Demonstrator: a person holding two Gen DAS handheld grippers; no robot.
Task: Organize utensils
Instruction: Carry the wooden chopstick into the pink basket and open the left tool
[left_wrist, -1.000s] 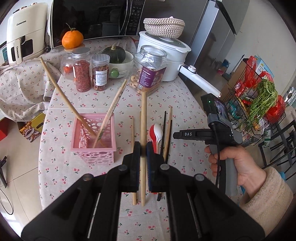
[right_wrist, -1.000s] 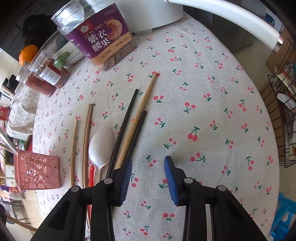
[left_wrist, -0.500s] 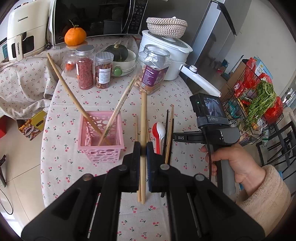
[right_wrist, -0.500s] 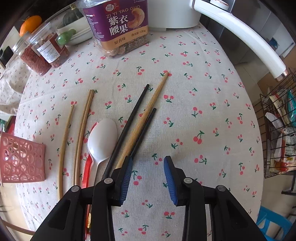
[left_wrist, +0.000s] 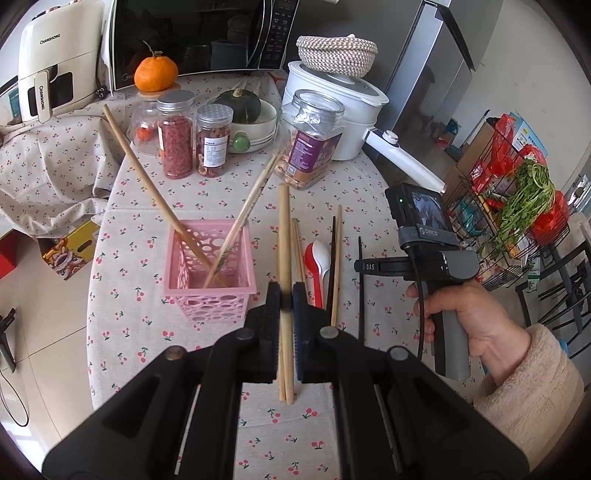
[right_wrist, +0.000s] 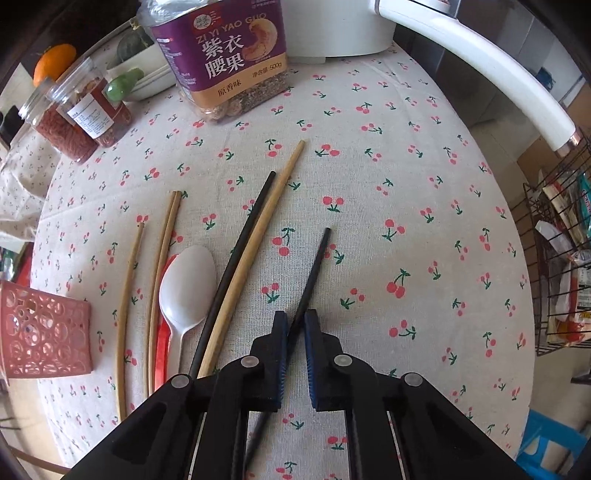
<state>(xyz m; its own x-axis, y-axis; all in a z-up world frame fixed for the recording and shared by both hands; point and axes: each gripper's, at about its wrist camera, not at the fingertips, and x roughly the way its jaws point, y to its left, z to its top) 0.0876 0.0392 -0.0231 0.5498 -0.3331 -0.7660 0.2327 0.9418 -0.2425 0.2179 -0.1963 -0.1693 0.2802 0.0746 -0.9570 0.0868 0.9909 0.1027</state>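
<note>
My left gripper (left_wrist: 285, 301) is shut on a wooden chopstick (left_wrist: 283, 236) and holds it above the table, just right of the pink basket (left_wrist: 208, 271), which holds two wooden chopsticks. My right gripper (right_wrist: 295, 325) is shut on a black chopstick (right_wrist: 312, 275) and it shows in the left wrist view (left_wrist: 360, 280). On the cloth lie a second black chopstick (right_wrist: 236, 266), a wooden chopstick (right_wrist: 258, 236), a white spoon (right_wrist: 186, 280) on a red one, and thin wooden sticks (right_wrist: 162, 266). The basket's corner shows in the right wrist view (right_wrist: 44, 332).
Jars (left_wrist: 175, 140), a cashew jar (right_wrist: 225, 55), a bowl with a squash (left_wrist: 251, 118), a white pot (left_wrist: 332, 99) with a long handle (right_wrist: 480, 62), and a microwave (left_wrist: 195, 37) stand at the back. A wire rack (left_wrist: 517, 206) stands right of the table.
My right gripper has closed on the black chopstick and drawn it away from the other utensils. My left gripper, still holding its chopstick, has moved a little closer to the basket.
</note>
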